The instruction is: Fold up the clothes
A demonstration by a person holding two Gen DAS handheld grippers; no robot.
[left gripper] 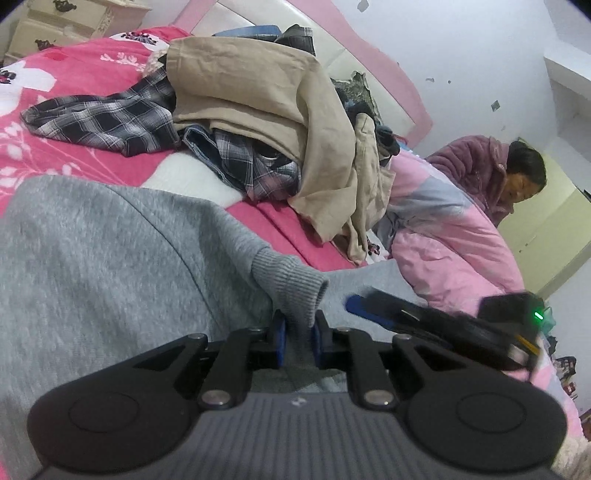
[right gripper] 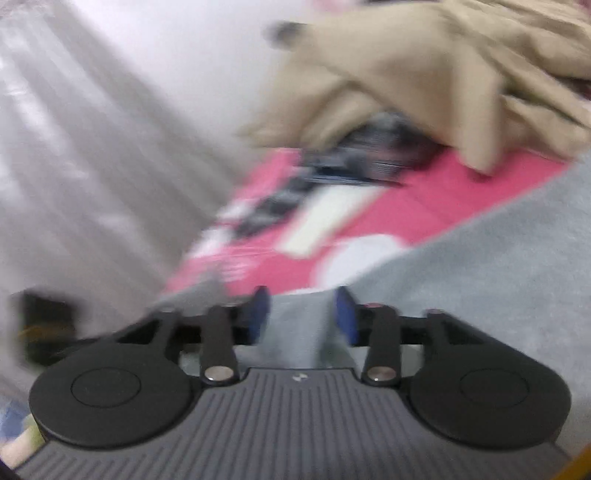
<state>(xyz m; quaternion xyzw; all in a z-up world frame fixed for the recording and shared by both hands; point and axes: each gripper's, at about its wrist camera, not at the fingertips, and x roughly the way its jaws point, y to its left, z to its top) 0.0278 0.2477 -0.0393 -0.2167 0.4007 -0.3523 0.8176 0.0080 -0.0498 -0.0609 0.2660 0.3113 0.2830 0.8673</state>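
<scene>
A grey sweatshirt lies spread on the pink floral bedsheet. My left gripper is shut on the ribbed cuff of its sleeve, which sticks up between the blue pads. To its right, over the grey cloth, a blue pad of the right gripper shows, blurred. The right wrist view is smeared by motion. There my right gripper is open, its pads well apart, with a fold of the grey sweatshirt lying under and between them, not pinched.
A pile of clothes sits beyond the sweatshirt: beige trousers, plaid shirts. A pink duvet lies at the right, with a person in a purple robe behind it. Headboard and a cream nightstand stand at the back.
</scene>
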